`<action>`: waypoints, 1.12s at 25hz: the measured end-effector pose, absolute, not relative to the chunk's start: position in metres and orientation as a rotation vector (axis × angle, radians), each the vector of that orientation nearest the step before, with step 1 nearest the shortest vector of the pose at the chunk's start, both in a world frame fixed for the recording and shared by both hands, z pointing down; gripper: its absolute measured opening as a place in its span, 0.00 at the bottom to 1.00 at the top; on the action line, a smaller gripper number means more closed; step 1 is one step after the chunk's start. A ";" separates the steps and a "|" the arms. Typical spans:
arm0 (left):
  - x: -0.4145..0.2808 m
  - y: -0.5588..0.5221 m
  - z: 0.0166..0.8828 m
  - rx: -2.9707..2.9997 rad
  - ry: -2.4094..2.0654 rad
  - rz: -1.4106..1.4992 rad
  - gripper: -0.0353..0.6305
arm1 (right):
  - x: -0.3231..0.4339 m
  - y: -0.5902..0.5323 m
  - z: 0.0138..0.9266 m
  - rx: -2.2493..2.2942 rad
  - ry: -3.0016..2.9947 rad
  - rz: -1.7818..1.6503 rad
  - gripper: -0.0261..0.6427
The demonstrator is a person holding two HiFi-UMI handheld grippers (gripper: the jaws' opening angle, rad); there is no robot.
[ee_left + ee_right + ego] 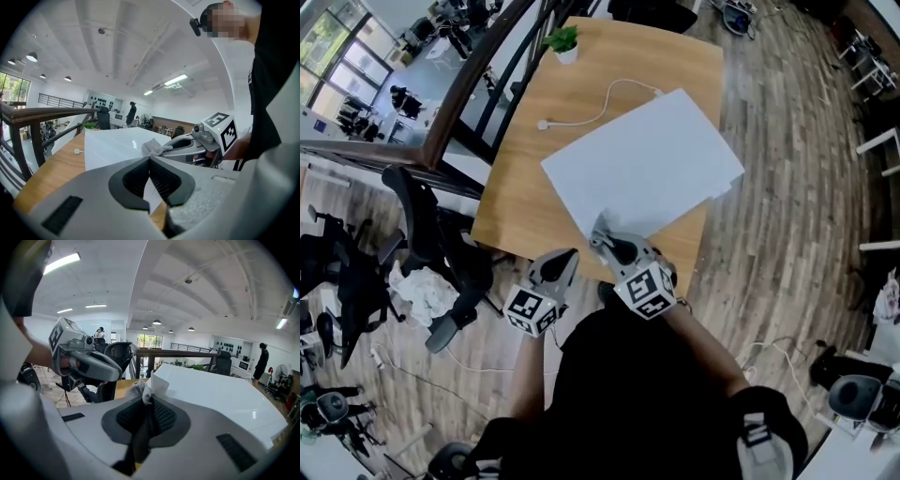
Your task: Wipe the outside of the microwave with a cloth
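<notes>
Right tool [146,404] is pinching a bunched fold of the cloth [139,389] against the microwave [647,169] corner nearest the table's [520,159] near edge. Left tool [150,164] is hanging closed, empty. Cloth is looking soft and light, probably needing a firm bunched hold.

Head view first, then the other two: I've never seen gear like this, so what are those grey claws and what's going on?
There is no robot here. A person holds a hand-held gripper in each hand: grey two-jaw tongs with a marker cube on top. The head view comes from a camera on the person's head, looking down at a wooden table with a white microwave, a cable and a small plant. The other two pictures come from cameras riding on the grippers, each looking along its own jaws. The right hand-held gripper is shut on a small cloth at the microwave's near corner. The left hand-held gripper is shut with nothing in it, beside the right one.
</notes>
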State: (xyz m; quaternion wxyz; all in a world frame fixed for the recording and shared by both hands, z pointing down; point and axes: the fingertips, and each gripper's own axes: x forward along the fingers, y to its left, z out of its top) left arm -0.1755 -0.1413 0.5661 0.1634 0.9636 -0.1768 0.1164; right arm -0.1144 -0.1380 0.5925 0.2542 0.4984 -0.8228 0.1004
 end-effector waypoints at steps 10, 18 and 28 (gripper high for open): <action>-0.153 -0.134 0.558 2.741 -0.560 0.329 0.05 | -0.088 -0.139 0.597 1.308 -2.254 0.286 0.07; -0.115 -0.119 0.551 2.713 -0.644 0.317 0.05 | -0.037 -0.137 0.595 1.265 -2.280 0.300 0.07; -0.080 -0.112 0.538 2.712 -0.697 0.298 0.05 | 0.011 -0.145 0.586 1.218 -2.292 0.288 0.07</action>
